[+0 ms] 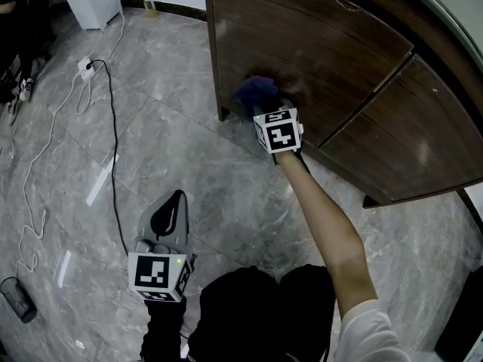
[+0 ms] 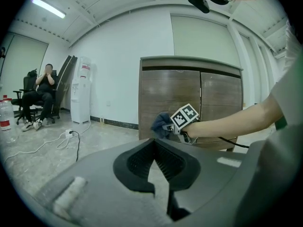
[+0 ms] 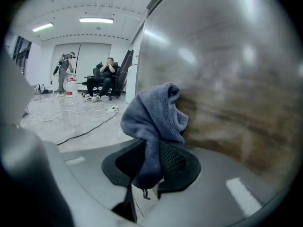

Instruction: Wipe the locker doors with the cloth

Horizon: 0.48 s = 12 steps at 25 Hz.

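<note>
The brown wooden locker (image 1: pixel 324 51) stands on the grey floor, its two doors closed. My right gripper (image 1: pixel 269 113) is shut on a blue cloth (image 1: pixel 256 91) and holds it against the lower part of the left door (image 3: pixel 227 79). In the right gripper view the cloth (image 3: pixel 152 117) bunches above the jaws and a strip of it hangs down between them. My left gripper (image 1: pixel 178 199) hangs low at the left, well away from the locker, its tips together with nothing in them. The left gripper view also shows the cloth (image 2: pixel 161 123) and the locker (image 2: pixel 170 91).
Black and white cables and a power strip (image 1: pixel 85 68) trail over the floor at the left. A white water dispenser (image 2: pixel 80 91) stands by the wall. A person sits in an office chair (image 2: pixel 41 96), and another person (image 3: pixel 64 72) stands further back. A small black bin (image 1: pixel 16 299) is at the lower left.
</note>
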Each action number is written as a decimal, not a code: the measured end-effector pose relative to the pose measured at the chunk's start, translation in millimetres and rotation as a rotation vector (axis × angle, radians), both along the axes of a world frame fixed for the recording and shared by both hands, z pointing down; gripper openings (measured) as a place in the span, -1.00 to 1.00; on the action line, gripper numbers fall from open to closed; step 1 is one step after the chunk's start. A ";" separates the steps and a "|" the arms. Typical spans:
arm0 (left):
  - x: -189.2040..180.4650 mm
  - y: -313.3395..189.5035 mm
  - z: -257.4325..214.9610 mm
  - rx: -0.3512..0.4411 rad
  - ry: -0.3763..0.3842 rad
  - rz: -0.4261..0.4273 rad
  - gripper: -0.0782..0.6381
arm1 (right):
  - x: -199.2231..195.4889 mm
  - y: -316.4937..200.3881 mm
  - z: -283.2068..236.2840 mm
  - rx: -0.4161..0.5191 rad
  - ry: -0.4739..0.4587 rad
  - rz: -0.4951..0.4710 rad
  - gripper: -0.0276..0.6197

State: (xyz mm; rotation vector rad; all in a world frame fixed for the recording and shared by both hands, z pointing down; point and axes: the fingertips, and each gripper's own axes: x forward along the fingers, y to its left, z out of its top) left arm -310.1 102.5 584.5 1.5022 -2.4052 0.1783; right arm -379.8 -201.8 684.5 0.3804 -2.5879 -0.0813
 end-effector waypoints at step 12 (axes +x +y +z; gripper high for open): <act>8.2 -8.0 -11.7 0.015 0.002 0.021 -0.78 | -27.4 5.4 -159.0 0.091 -0.148 -0.041 -0.64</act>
